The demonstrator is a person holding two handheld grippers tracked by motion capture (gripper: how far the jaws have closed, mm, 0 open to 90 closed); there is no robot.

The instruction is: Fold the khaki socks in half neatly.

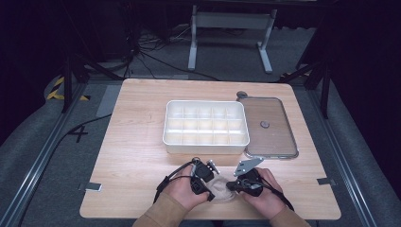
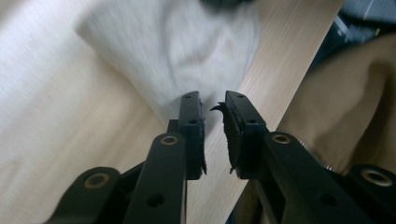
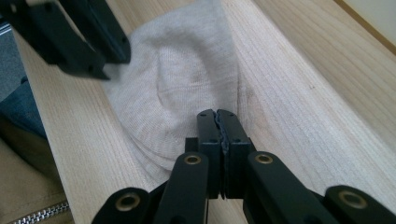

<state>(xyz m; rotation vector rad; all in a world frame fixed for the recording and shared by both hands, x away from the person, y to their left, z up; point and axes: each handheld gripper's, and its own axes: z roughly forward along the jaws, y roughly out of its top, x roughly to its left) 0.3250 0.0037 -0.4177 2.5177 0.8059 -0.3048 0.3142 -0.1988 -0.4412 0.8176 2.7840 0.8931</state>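
From the high view, a pale wood-grain counter (image 1: 132, 156) carries one white plastic organiser box (image 1: 206, 126) divided into a grid of small compartments, and just to its right one flat, clear rectangular lid (image 1: 269, 127) with rounded corners and a small round knob. Near the front edge, two hands hold the left gripper (image 1: 208, 191) and the right gripper (image 1: 231, 185) at either side of one small beige cloth (image 1: 221, 189) lying crumpled on the counter.

The left gripper view brings out what the high view cannot: the left gripper (image 2: 214, 105) has its fingers spread a little apart, their tips just at the cloth's near edge (the cloth (image 2: 187, 51) is blurred here), with a tan sleeve (image 2: 345, 93) at the right.

In the right gripper view the cloth (image 3: 173, 88) shows a fine ribbed knit, and the right gripper (image 3: 217, 114) has its fingers pressed together at the cloth's edge; whether fabric is pinched between them I cannot tell. The left gripper (image 3: 112, 58) hovers at the cloth's far side.
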